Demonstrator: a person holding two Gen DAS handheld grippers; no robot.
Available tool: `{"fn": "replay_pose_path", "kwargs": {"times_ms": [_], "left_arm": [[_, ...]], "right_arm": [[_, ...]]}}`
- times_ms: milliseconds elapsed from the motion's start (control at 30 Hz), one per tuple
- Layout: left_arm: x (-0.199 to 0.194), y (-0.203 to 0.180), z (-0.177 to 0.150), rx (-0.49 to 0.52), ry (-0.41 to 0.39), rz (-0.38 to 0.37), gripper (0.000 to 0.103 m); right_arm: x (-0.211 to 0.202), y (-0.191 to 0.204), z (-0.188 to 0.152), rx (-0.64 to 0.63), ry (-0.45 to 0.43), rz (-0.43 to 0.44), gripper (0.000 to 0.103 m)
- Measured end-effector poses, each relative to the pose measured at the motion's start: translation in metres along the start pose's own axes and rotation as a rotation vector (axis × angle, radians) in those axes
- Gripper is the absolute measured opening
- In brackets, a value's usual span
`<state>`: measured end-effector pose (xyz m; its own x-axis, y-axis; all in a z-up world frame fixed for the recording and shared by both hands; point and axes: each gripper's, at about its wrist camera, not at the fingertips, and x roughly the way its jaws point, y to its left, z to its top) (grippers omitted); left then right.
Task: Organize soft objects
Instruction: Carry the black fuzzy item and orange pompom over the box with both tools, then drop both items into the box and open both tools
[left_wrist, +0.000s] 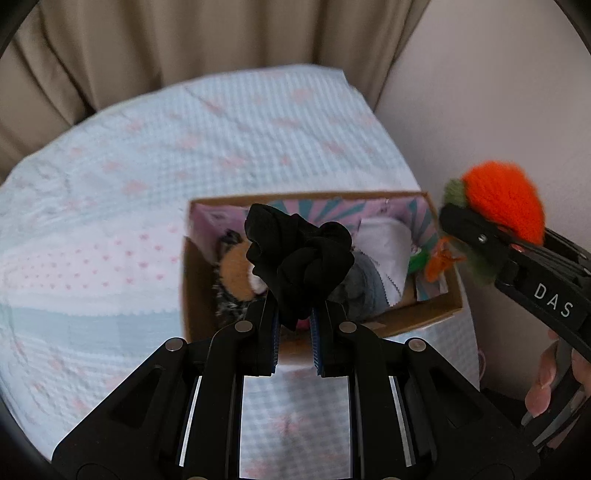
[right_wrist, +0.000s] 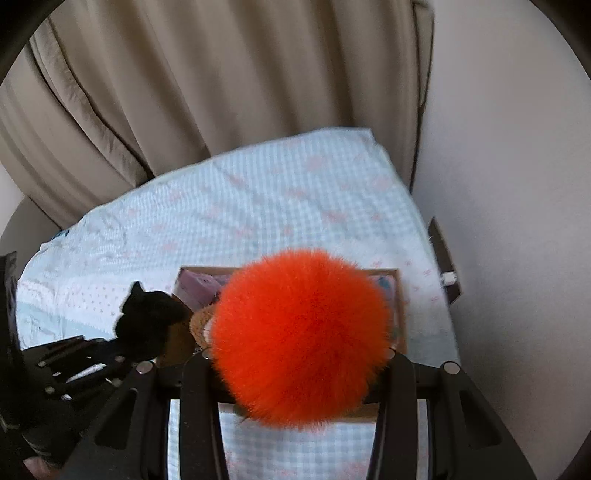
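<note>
- A bed (left_wrist: 129, 192) under a pale blue checked cover is seen, backed by beige curtains (left_wrist: 166, 40).
- A cardboard box (left_wrist: 424, 317) is set on it, filled with soft items.
- A black scrunchie (left_wrist: 295, 258) is pinched between the nearly closed fingers of the left hand-held gripper (left_wrist: 294, 325), above the box.
- An orange pompom (right_wrist: 301, 339) is clamped by the right hand-held gripper (right_wrist: 299, 373), at 3 o'clock of the box.

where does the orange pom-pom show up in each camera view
Left wrist: orange pom-pom at the right edge, held in the right gripper, beside the cardboard box.
Right wrist: pom-pom fills the lower centre, hiding most of the box.
Shared landmark: the black scrunchie.
</note>
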<state>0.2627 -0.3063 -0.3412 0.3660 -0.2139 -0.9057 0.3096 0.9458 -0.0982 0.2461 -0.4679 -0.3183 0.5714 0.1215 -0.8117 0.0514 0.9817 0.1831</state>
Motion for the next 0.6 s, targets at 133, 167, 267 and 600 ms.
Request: {"fn": "replay_pose_path", "kwargs": {"times_ms": [133,167,267,600], "left_arm": [[0.039,0.0,0.006,-0.018,0.079,-0.023,0.012],[0.047,-0.001,0.008,-0.02,0.094,-0.023,0.012],[0.069,-0.002,0.011,-0.005,0.136,-0.015,0.012],[0.081,-0.014,0.008,0.068,0.158,0.075,0.102]], "right_arm": [[0.043,-0.009,0.005,0.007,0.063,0.038,0.039],[0.053,-0.012,0.006,0.011,0.079,0.05,0.039],[0.074,-0.016,0.006,0.023,0.104,0.071,0.039],[0.112,-0.023,0.003,0.086,0.214,0.111,0.088]]}}
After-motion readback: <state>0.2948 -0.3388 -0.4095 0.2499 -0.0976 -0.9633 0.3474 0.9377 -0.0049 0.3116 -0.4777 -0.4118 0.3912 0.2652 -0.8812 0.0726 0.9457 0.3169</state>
